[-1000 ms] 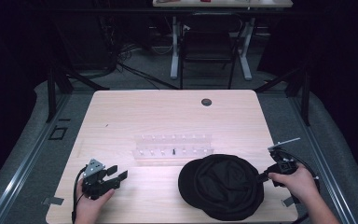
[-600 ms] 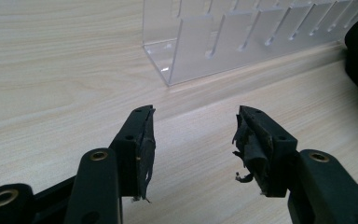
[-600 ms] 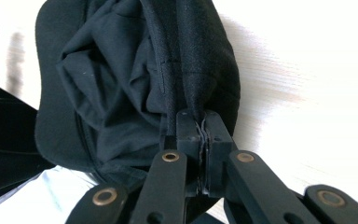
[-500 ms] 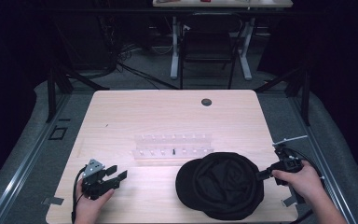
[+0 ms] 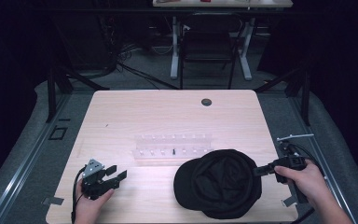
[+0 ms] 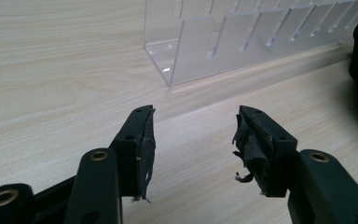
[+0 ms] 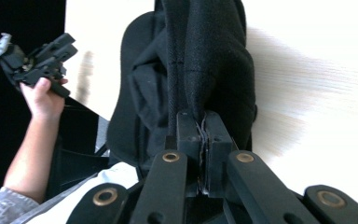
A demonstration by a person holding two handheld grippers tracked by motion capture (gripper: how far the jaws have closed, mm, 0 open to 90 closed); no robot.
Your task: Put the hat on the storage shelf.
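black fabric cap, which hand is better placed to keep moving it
Right. The right tool is already shut on the edge of the black fabric cap. The left tool sits open near the table's front left, apart from the cap, gripping nothing.

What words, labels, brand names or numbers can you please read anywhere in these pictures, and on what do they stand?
None can be read.
The black cap shows plain fabric, with no logo on the parts in view.
The clear acrylic rack bears slots, no print.
The wooden table carries no lettering.
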